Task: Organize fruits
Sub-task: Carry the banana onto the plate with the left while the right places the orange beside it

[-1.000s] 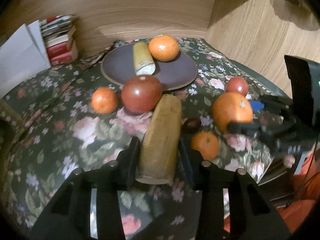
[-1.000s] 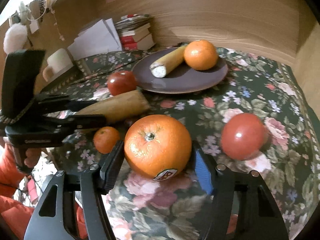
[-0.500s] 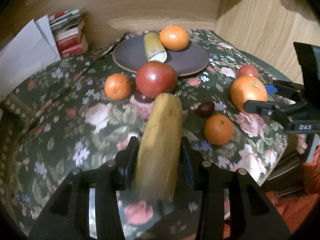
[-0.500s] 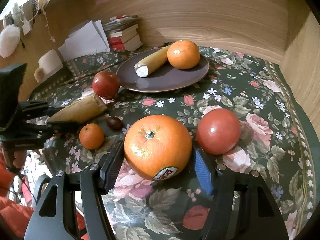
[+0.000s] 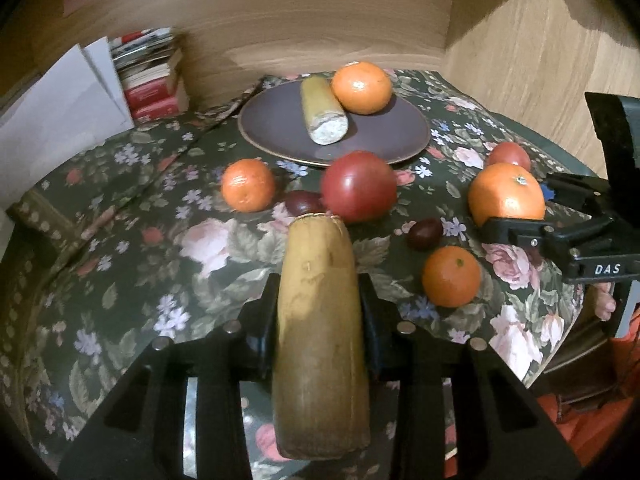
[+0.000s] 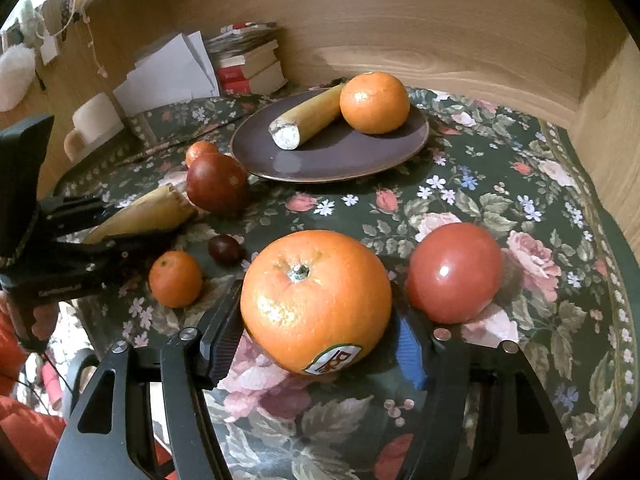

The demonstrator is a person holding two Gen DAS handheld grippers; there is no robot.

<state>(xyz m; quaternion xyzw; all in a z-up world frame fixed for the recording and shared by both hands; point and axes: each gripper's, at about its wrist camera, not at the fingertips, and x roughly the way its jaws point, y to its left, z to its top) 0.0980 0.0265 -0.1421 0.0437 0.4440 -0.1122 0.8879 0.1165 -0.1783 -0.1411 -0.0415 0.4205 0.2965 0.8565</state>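
A: Fruits everywhere, and the dark plate [image 5: 280, 128] is our landmark. On it sit one cut banana piece [image 5: 322, 114] and a mandarin [image 5: 362, 87], touching side by side.

B: And the left hand-held gripper [image 5: 320, 304]?

A: Clamped on a long banana piece [image 5: 320, 320], fingers pressing both its sides, cut end pointing toward the plate. It's held on the near side of the plate, above the floral cloth [image 5: 140, 240] covering the tabletop.

B: Right side?

A: The right hand-held gripper [image 6: 316, 320] is squeezed onto a big orange [image 6: 316, 300], stem up, sticker facing the camera. That's on the near side of the plate too, well apart from it.

B: What's loose?

A: A red tomato [image 5: 358, 186] just in front of the plate's rim, a small mandarin [image 5: 248, 185] to that tomato's left, with a dark little fruit [image 5: 302, 202] between them. Another dark fruit [image 5: 425, 233] and a second small mandarin [image 5: 451, 276] lie nearer, toward the right gripper. A second tomato [image 6: 454, 274] rests on the cloth just beside the held orange.

B: Background?

A: Stacked books [image 5: 152, 80] and white papers [image 5: 60, 108] left of the plate, against the wooden wall [image 5: 320, 20].
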